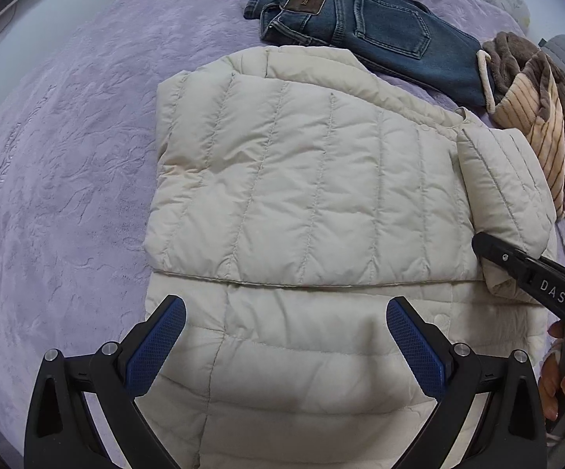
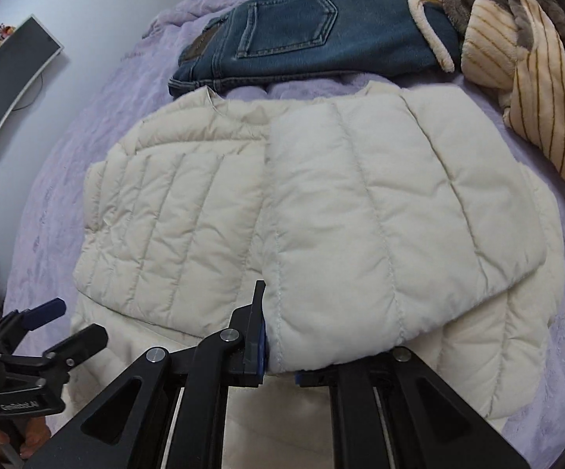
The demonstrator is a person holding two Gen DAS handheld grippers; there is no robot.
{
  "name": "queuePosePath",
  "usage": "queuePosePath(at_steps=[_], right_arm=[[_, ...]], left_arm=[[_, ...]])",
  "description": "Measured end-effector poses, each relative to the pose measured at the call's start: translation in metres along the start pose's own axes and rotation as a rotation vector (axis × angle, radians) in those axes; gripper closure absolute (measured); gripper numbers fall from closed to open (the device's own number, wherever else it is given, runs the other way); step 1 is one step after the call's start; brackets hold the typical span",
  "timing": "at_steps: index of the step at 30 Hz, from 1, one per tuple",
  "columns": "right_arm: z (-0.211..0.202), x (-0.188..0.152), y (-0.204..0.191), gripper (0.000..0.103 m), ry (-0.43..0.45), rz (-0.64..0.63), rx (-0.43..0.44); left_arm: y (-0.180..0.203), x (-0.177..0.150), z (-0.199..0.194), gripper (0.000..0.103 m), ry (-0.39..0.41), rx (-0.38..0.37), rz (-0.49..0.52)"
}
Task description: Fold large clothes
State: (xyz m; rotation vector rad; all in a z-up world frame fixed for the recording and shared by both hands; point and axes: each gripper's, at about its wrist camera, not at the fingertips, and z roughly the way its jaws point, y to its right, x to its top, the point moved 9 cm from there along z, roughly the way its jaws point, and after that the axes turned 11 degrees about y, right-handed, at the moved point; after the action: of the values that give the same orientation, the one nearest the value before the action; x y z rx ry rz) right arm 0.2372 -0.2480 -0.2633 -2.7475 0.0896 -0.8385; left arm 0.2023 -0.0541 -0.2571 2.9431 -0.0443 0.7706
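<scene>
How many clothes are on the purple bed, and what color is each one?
Cream puffer jacket: 1
Blue jeans: 1
Brown and tan striped fleece garment: 1
Total: 3

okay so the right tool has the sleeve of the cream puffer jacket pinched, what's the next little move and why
Probably lay the sleeve flat across the jacket and let go. The right tool is shut on the sleeve's edge, which already lies over the body beside the other folded sleeve. The left tool hangs open above the hem, free to fold next.
</scene>
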Motion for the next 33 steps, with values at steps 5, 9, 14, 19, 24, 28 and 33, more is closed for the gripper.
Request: queuePosePath(at_steps=[5, 9, 14, 19, 24, 28, 33], right_arm=[[0.000, -0.007, 0.011, 0.075, -0.006, 0.043, -0.047], [-0.027, -0.004, 0.012, 0.039, 0.033, 0.108, -0.037], [-0.065, 0.007, 0.038, 0.039, 0.161, 0.250, -0.052], [-0.050, 0.022, 0.070, 0.097, 0.183, 0.531, 0.048], [-0.047, 0.053, 0.024, 0.098, 0.248, 0.305, 0.047], [-0.033, 0.054, -0.039, 0.098, 0.211, 0.043, 0.082], [-0.008, 0.024, -0.081, 0.097, 0.103, -0.109, 0.125]], left_arm=[[0.002, 0.002, 0.004, 0.000, 0.003, -0.018, -0.010], [0.004, 0.011, 0.002, 0.000, 0.022, -0.046, -0.019], [-0.002, 0.025, 0.001, 0.000, 0.042, -0.084, -0.057], [-0.009, 0.037, 0.001, 0.000, 0.056, -0.145, -0.107], [-0.013, 0.056, -0.004, 0.000, 0.076, -0.322, -0.224], [-0.012, 0.067, -0.003, 0.000, 0.060, -0.438, -0.289], [-0.003, 0.069, 0.004, 0.000, -0.003, -0.584, -0.382]])
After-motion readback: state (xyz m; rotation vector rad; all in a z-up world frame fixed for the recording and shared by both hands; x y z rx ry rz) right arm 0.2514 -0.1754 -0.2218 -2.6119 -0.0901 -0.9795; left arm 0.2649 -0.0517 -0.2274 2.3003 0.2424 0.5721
